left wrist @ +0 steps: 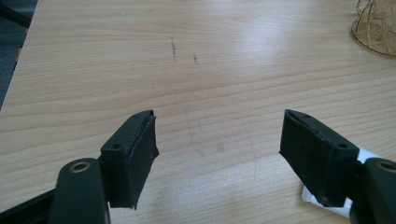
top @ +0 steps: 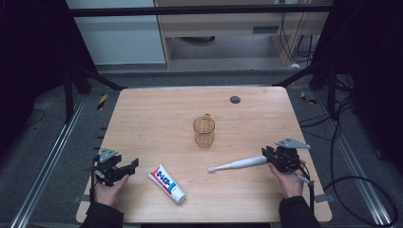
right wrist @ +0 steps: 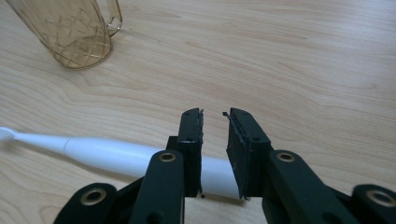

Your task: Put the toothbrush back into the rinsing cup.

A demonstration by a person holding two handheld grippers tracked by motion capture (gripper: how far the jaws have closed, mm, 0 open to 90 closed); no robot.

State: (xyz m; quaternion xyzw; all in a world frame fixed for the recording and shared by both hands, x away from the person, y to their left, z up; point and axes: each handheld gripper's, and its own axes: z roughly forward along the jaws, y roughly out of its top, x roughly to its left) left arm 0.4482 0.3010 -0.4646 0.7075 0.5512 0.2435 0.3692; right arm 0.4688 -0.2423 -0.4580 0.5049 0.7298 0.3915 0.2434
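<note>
Two grippers are in your hands at the near edge of the light wooden table (top: 157, 118). Your right gripper (top: 273, 154) is clamped on the thick handle end of a white electric toothbrush (top: 237, 164); in the right gripper view its jaws press the white handle (right wrist: 140, 158) from both sides, low down near their base, with the tips standing clear above it. The toothbrush runs across the table from the gripper toward your left, its long axis nearly level and slanting slightly toward you, with the small brush head (top: 212, 169) at the far-left end. The head sits just above or on the tabletop; you cannot tell which from these views.

Your left gripper (top: 128, 166) hovers near the table's left front, jaws spread wide with bare wood between them in the left gripper view. Just to its right lies a white toothpaste tube with red and blue print (top: 166, 184), flat on the table, lying diagonally, cap end toward you and to the right.

A clear amber plastic mug with a handle (top: 204, 131) stands upright mid-table, beyond the brush head and well apart from both grippers.
</note>
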